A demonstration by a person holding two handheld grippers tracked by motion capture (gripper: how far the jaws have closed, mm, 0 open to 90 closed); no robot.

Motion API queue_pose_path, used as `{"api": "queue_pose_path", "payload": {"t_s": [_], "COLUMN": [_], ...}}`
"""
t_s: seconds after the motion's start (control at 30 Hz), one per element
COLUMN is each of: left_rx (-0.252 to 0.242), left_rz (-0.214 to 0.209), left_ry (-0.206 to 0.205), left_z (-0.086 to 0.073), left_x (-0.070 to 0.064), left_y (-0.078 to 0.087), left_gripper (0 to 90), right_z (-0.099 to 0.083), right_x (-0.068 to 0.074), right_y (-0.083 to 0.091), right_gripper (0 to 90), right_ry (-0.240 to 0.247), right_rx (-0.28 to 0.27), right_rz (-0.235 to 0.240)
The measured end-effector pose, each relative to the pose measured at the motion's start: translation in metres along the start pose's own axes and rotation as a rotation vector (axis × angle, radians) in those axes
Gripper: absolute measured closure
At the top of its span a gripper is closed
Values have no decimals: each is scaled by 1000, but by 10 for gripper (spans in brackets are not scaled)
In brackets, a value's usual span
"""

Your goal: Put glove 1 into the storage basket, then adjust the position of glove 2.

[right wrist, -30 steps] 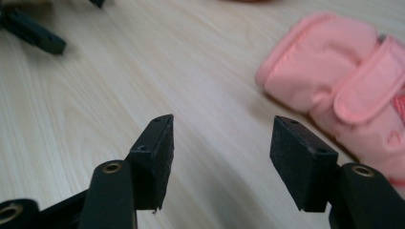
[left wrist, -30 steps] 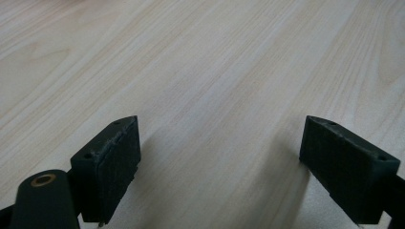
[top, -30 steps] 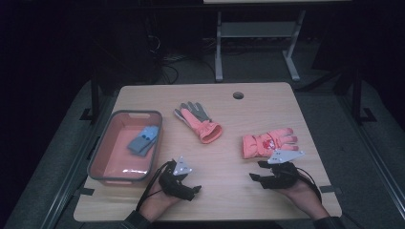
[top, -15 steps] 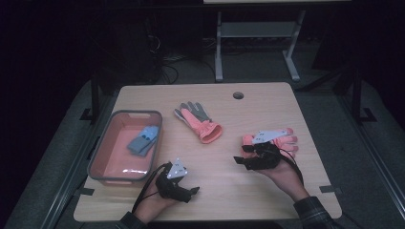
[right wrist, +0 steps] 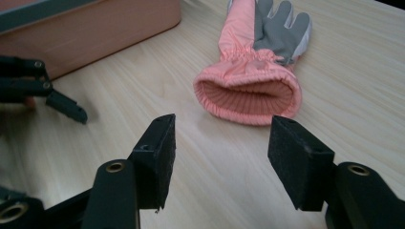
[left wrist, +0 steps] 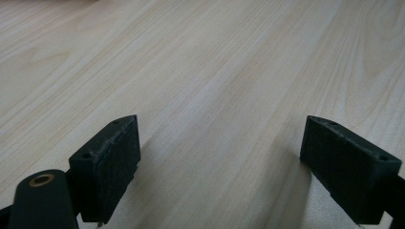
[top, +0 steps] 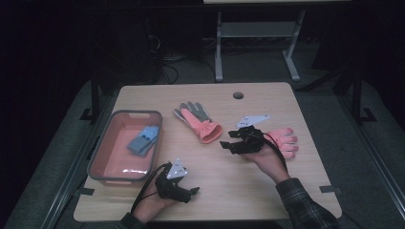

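- One pink tray [top: 107,143] at the left holds one blue glove [top: 143,140].
- Left gripper [top: 191,192]: jaws wide apart, empty, over bare table [top: 229,191].
- Two pink gloves: one mid-table [top: 199,122], one right [top: 282,141].
- Right gripper [top: 227,143]: jaws wide, empty, facing the middle glove's cuff.

A dim lab: lone wooden table [top: 267,191], floor cables [top: 165,67], metal stand [top: 258,33].

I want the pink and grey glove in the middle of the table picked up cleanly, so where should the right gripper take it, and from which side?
Likely best at the ribbed cuff of the pink and grey glove. The cuff's open mouth faces the right gripper, whose jaws stand open and level with it, while the fingers point away. Come straight in from the cuff end and pinch one wall of the raised rim.
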State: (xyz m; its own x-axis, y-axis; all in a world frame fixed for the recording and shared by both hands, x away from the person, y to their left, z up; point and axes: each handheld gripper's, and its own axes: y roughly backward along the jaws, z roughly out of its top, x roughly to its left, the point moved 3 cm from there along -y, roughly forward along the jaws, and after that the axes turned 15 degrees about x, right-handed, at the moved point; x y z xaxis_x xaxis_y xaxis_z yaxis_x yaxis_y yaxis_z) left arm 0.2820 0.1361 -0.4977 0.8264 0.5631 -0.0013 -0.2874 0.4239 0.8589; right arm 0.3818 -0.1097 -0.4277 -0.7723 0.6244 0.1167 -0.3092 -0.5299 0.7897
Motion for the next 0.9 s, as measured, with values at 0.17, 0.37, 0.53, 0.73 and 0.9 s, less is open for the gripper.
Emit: {"api": "queue_pose_path", "payload": {"t_s": [0.17,0.37,0.53,0.73,0.9], "left_rx": [-7,1,-3,-3,-1], "left_rz": [-1,-2,-5,-4,-7], "left_ry": [2,3,8,3,3], "left_z": [0,0,0,0,0], "left_x": [0,0,-1,-1,-1], "left_y": [-1,0,0,0,0], "left_gripper": [128,128,128,128,128], "right_z": [17,37,55,67,66], "right_x": [-5,-14,-24,-33,-34], "right_y": [-16,-31,-46,-64,-83], "right_gripper": [423,437,457,489,572], "right_ry": [-15,-26,-50,-63,-49], "right_rx": [18,15,21,38,92], "right_rz": [8,-5,-11,-21,-58]}}
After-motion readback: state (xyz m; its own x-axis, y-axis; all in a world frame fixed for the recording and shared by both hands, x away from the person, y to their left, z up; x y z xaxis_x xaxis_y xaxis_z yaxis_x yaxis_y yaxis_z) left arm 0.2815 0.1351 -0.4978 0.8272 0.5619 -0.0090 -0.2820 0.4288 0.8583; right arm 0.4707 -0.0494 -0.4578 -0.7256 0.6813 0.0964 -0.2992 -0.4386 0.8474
